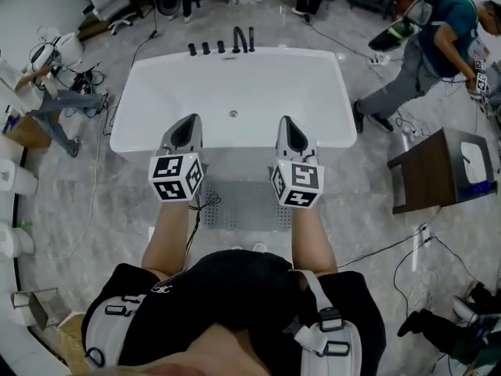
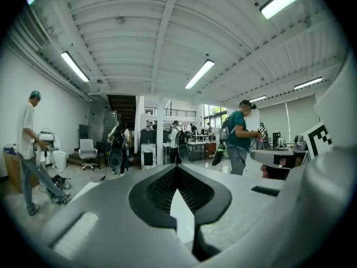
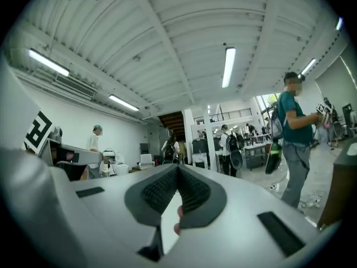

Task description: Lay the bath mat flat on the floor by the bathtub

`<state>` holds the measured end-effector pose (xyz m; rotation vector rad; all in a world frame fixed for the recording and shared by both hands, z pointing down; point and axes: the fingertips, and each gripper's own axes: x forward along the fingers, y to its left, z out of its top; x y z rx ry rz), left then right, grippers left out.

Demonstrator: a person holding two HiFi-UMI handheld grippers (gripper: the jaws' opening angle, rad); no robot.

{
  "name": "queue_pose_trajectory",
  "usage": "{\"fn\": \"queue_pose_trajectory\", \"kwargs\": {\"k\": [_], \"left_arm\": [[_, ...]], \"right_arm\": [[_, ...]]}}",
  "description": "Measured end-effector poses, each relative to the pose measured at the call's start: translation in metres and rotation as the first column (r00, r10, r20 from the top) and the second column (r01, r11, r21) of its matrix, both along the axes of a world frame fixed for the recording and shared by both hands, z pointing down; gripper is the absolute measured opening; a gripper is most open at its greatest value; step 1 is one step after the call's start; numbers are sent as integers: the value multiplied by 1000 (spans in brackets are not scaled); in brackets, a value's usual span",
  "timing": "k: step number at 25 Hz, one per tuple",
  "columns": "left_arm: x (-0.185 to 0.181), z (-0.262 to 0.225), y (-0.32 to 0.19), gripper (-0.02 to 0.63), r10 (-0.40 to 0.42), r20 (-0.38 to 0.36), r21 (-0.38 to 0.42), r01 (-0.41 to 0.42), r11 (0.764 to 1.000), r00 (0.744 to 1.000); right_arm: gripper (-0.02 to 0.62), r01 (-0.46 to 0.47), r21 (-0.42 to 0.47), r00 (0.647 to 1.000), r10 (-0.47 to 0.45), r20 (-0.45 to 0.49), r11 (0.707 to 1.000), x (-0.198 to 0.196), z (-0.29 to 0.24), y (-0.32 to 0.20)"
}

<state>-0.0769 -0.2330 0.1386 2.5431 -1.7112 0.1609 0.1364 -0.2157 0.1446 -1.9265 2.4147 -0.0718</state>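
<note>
The grey dotted bath mat (image 1: 244,204) lies flat on the floor against the near side of the white bathtub (image 1: 235,92), partly hidden by my forearms. Both grippers hover above it, level and pointing over the tub rim. My left gripper (image 1: 186,124) is shut with nothing in it, its pads meeting at the tip (image 2: 177,167). My right gripper (image 1: 290,125) is also shut and empty, with its pads (image 3: 192,190) closed together. Both gripper views look across the room and ceiling, and neither shows the mat.
A dark wooden side table (image 1: 438,171) stands right of the tub. A person in a teal shirt (image 1: 427,49) bends at the far right, another person (image 1: 47,108) is at the left. Cables (image 1: 391,249) trail over the marble floor. Black taps (image 1: 223,45) sit behind the tub.
</note>
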Motion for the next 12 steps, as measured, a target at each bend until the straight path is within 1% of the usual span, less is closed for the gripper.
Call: {"fn": "queue_pose_trajectory", "kwargs": {"k": [2, 3, 6, 10, 12], "left_arm": [[8, -23, 9, 5, 5, 25, 49, -6, 999, 1000], [11, -29, 14, 5, 9, 29, 61, -11, 998, 1000], [16, -38, 24, 5, 29, 10, 66, -30, 997, 1000], [13, -39, 32, 5, 32, 17, 65, -33, 997, 999], [12, -37, 34, 5, 30, 9, 60, -31, 998, 999]], "right_arm": [[3, 28, 50, 999, -27, -18, 998, -4, -28, 7], [3, 35, 64, 999, -34, -15, 997, -4, -36, 12], [3, 17, 81, 1000, -17, 4, 997, -2, -51, 20], [3, -3, 80, 1000, 2, 14, 997, -2, -57, 24], [3, -3, 77, 1000, 1, 18, 997, -2, -56, 25]]}}
